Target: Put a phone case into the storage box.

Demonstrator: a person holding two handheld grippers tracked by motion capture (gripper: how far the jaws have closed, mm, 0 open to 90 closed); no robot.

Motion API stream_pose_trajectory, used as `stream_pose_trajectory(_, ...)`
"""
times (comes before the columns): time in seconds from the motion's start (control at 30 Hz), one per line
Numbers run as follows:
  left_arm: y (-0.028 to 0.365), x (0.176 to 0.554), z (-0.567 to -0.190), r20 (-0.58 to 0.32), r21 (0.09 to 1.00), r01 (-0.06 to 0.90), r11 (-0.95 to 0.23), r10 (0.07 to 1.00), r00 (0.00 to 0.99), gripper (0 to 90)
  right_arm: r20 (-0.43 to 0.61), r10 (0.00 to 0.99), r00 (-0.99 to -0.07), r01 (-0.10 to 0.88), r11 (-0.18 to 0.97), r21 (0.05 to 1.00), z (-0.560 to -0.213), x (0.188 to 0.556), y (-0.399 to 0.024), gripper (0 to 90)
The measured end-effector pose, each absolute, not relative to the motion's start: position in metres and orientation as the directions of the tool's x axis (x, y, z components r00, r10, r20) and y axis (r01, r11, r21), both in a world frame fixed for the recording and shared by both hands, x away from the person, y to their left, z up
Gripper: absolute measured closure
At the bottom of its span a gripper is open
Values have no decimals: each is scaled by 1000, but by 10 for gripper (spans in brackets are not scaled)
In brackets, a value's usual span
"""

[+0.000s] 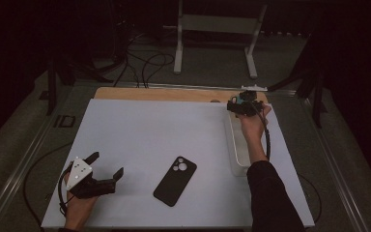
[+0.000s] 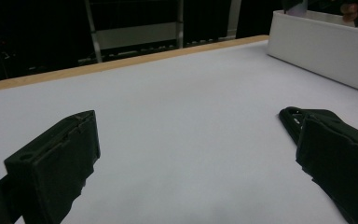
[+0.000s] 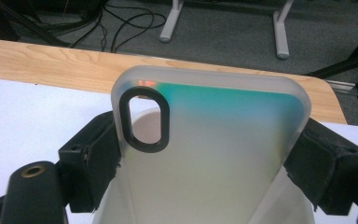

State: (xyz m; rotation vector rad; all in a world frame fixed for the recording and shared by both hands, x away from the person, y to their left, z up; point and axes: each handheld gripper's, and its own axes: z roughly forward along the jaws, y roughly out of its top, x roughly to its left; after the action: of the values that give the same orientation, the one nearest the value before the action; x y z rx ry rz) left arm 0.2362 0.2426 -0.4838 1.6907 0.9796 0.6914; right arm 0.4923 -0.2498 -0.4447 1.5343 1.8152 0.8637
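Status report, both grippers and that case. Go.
Right gripper shut on translucent phone case, held above white bin. Left gripper open, low over the mat, holding nothing. Black phone case lies flat mid-table, nothing in the way.

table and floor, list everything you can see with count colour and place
phone case: 1, frosted clear with a teal tint, clamped in the right gripper above the bin
phone case: 1, black, flat on the mat near the front
bin: 1, white, right side of the mat
mat: 1, white, covering the table
table: 1, wood, far edge showing
frame: 1, white, on the floor behind
cables: several, black, on the floor
left gripper: 1, black, open, front left
right gripper: 1, black, far right
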Motion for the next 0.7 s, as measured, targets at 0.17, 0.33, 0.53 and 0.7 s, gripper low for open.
stream_pose_trajectory(0.17,242,236,-484,-10,948,280,-153,863,506,3,-30,990,-136,594,106,798,-446,493,-250,166)
stream_pose_trajectory(0.33,242,236,-484,-12,948,281,-152,862,506,3,-22,991,-132,597,97,796,-446,494,-251,165)
stream_pose_trajectory(0.53,242,236,-484,-10,947,283,-155,862,506,3,-16,991,-130,595,91,799,-446,494,-252,155)
stream_pose_trajectory(0.7,242,236,-484,-10,946,283,-155,862,507,3,-15,992,-129,587,88,805,-445,494,-252,116)
